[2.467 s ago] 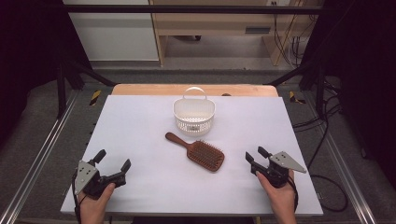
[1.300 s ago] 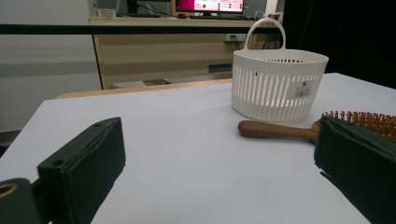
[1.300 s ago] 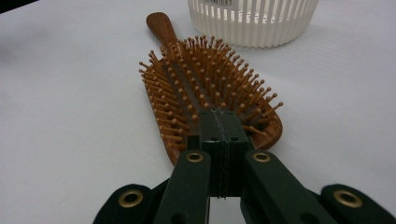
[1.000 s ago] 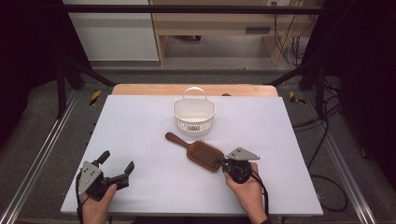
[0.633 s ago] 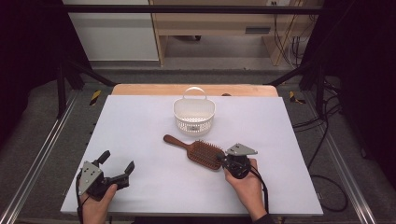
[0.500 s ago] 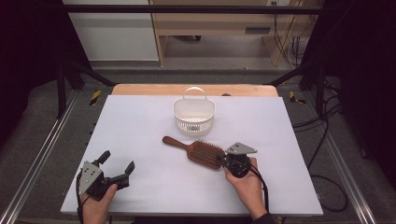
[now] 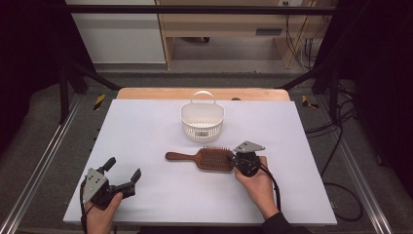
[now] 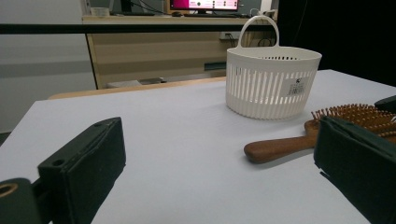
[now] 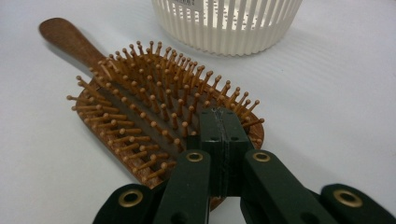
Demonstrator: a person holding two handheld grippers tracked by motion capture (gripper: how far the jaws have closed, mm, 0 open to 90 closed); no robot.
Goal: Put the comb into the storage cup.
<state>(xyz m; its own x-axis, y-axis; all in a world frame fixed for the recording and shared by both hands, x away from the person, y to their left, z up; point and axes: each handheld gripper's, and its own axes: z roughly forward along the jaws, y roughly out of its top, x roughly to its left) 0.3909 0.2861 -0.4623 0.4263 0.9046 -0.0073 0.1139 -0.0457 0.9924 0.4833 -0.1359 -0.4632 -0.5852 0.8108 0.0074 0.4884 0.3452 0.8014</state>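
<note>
High view is showing a white table [image 7: 146, 126] with a wooden hairbrush [image 7: 204, 158] lying near its middle, bristles up, handle pointing toward the person's left. Just behind the brush a white slotted basket [image 7: 202, 122] is standing upright, its handle raised, close to the brush but apart from it.

The right gripper [image 7: 239, 160] is sitting at the right end of the brush head, with the right hand [image 7: 255, 185] behind it. In the right gripper view its two black jaws are pressing flat against each other, clenched with nothing between them, and their joined tip [image 9: 223, 122] is resting over the bristles at the near rim of the brush [image 9: 154, 121]. Whether the tip is actually pressing on the bristles I cannot tell. The basket [image 9: 229, 23] is standing beyond the brush.

The left gripper [image 7: 121, 174] is resting near the table's front left corner, well apart from the brush, held in the left hand [image 7: 100, 214]. In the left gripper view its jaws are standing wide apart, released, with bare table between them; the brush handle [image 8: 275, 148] and basket [image 8: 273, 79] are lying farther off.
</note>
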